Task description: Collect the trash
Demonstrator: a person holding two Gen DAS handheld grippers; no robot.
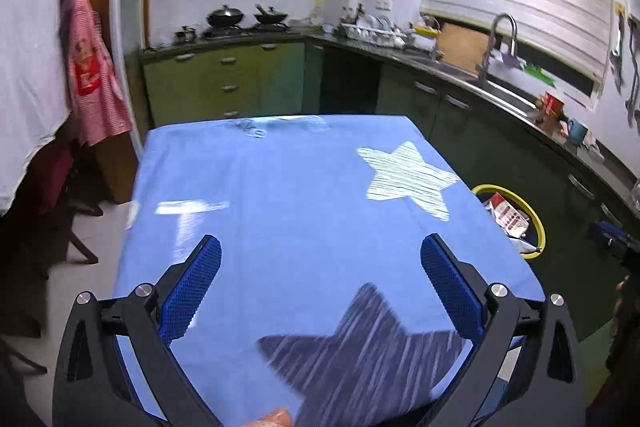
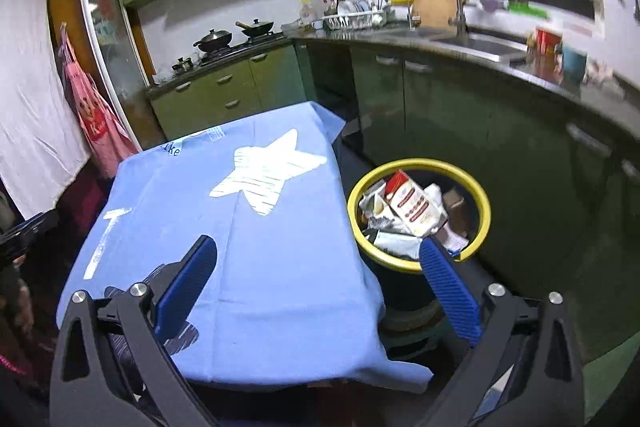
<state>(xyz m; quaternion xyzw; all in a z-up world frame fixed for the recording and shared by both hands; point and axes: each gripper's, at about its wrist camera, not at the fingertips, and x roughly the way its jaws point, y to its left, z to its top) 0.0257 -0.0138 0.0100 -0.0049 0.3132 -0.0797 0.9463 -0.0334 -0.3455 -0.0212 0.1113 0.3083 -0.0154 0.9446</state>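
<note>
Trash (image 2: 416, 211) sits in yellow-rimmed bin (image 2: 486, 203) on floor beside surface's right edge. Surface (image 1: 300, 195) bare, blue cloth only. Left gripper (image 1: 320, 291), right gripper (image 2: 320, 287) both wide, empty. Collection looks finished.

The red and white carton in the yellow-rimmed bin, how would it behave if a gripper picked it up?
The red and white carton looks like thin paperboard, so it is probably light and may crush under a firm squeeze. It leans tilted on crumpled wrappers in the bin, so it would likely shift or tip if nudged. Its printed face looks smooth, perhaps slightly slippery.
</note>
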